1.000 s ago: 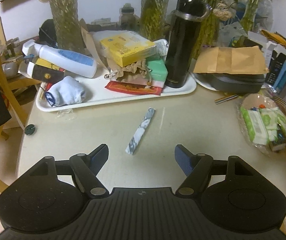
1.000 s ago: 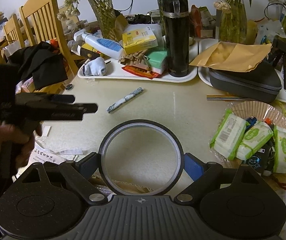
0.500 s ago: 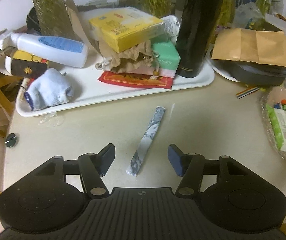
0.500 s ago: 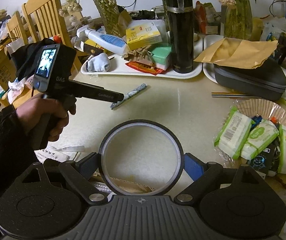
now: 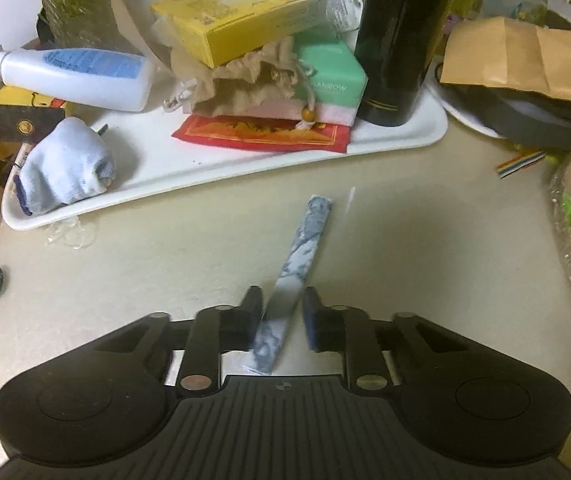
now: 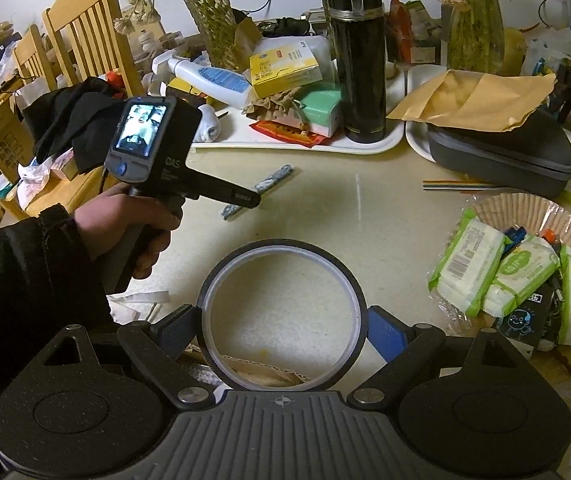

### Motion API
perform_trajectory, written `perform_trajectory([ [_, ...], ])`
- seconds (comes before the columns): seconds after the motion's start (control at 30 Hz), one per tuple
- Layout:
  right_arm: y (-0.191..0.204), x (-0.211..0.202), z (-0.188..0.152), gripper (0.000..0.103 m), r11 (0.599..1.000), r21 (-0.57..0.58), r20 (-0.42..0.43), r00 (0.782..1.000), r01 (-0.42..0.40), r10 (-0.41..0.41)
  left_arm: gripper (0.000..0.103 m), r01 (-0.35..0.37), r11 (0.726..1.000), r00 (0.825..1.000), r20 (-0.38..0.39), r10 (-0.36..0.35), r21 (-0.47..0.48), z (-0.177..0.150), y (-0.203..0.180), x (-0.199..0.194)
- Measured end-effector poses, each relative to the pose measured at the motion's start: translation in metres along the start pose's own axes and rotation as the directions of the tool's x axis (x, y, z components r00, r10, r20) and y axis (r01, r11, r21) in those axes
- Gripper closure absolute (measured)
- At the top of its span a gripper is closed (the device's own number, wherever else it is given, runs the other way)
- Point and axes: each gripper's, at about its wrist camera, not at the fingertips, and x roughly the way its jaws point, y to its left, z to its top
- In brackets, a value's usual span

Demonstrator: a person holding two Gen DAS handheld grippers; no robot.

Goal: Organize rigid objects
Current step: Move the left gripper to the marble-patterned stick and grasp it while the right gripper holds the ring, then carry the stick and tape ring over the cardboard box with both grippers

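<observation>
A slim grey-and-white marbled bar [image 5: 309,232] lies on the cream table in front of the white tray [image 5: 245,172]. My left gripper [image 5: 283,308] straddles its near end, and its jaws are closing, with the pads against the bar's two sides. The right wrist view shows a hand holding the left gripper [image 6: 241,200] down over that bar [image 6: 275,176]. My right gripper [image 6: 281,328] stands wide, shut on a black tape ring [image 6: 213,280] held upright above the table.
The tray holds a black flask [image 5: 401,40], a yellow box [image 5: 237,16], a white bottle [image 5: 73,76] and a rolled sock [image 5: 65,168]. A grey case [image 6: 501,148] under a brown envelope sits to the right. A basket of wipe packs [image 6: 497,276] lies near right. Wooden chairs [image 6: 85,36] stand left.
My left gripper has come forward and down over the marbled bar, and its jaws have gone from wide apart to tight around the bar's near end. The right gripper and ring have not moved.
</observation>
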Motion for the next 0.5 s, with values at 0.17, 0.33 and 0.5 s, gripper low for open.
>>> perform_trajectory([
  [0.17, -0.003, -0.002, -0.001, 0.012, 1.0, 0.006, 0.001, 1.0, 0.008, -0.008, 0.087, 0.01, 1.0, 1.0, -0.011, -0.01, 0.007, -0.002, 0.0, -0.003],
  [0.33, -0.004, -0.003, -0.001, 0.012, 1.0, 0.009, 0.002, 1.0, 0.018, -0.018, 0.088, 0.035, 0.999, 0.999, -0.019, -0.035, -0.008, -0.005, 0.003, -0.012],
  [0.5, -0.003, 0.0, -0.001, 0.012, 0.999, 0.011, -0.003, 0.999, 0.035, -0.035, 0.088, 0.067, 0.998, 0.998, 0.007, -0.067, 0.001, -0.008, 0.003, -0.033],
])
